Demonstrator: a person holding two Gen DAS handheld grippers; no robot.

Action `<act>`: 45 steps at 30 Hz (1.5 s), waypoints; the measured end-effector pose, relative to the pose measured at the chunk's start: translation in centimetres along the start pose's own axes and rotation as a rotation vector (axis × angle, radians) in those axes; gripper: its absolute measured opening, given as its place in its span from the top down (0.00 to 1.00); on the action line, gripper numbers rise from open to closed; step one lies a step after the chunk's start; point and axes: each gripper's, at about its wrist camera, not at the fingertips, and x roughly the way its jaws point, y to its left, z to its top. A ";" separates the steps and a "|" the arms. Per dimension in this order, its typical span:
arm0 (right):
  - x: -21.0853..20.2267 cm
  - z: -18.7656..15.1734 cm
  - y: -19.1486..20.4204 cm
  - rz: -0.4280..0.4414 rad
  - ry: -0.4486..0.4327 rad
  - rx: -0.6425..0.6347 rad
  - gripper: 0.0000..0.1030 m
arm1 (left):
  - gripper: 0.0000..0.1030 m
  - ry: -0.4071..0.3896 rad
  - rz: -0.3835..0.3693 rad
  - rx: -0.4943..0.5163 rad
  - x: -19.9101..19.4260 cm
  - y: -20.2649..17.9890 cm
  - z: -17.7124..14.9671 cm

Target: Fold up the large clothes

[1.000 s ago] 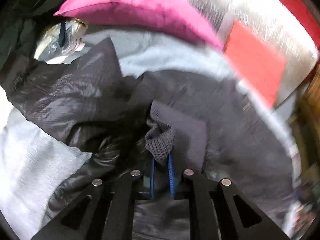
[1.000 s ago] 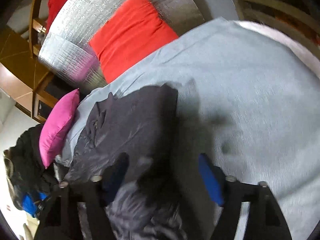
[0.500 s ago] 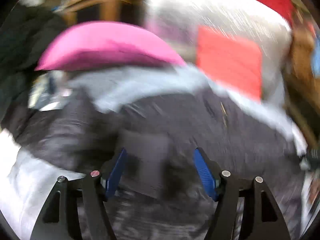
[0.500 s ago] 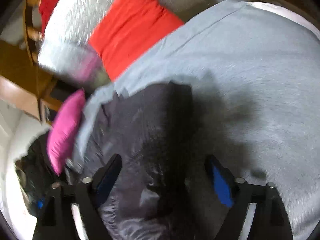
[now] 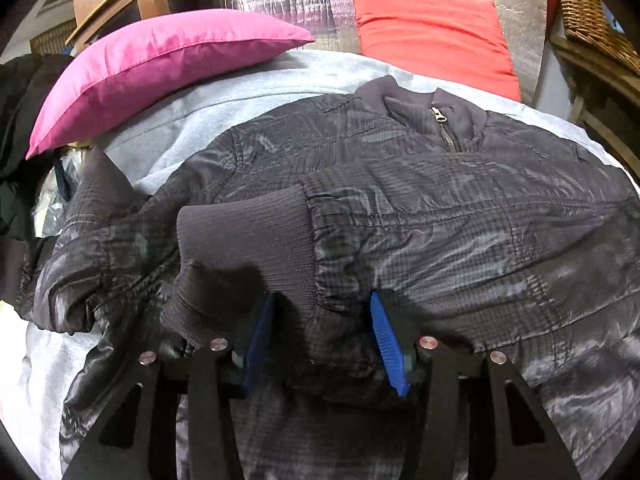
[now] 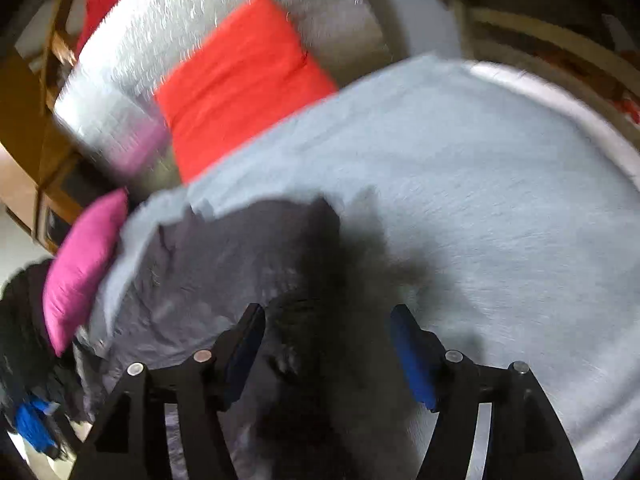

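the dark jacket (image 5: 400, 208) lies spread near the bed's (image 6: 500, 200) left edge by the pink pillow (image 5: 152, 64). soft, puffy and likely slippery, it seems best pinched at the ribbed cuff (image 5: 248, 236). the left gripper (image 5: 320, 340) is closing, fabric between its jaws; the right gripper (image 6: 326, 352) is opening over the jacket's edge.

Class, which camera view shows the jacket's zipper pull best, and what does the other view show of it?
The left wrist view: the zipper pull sits sharp at the collar of the jacket. The right wrist view is blurred, and shows the jacket only as a dark mass, with no zipper discernible.
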 end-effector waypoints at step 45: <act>-2.6 -4.2 9.4 -0.068 -0.037 -0.259 0.35 | 0.42 -0.024 -0.029 -0.051 1.0 0.3 0.3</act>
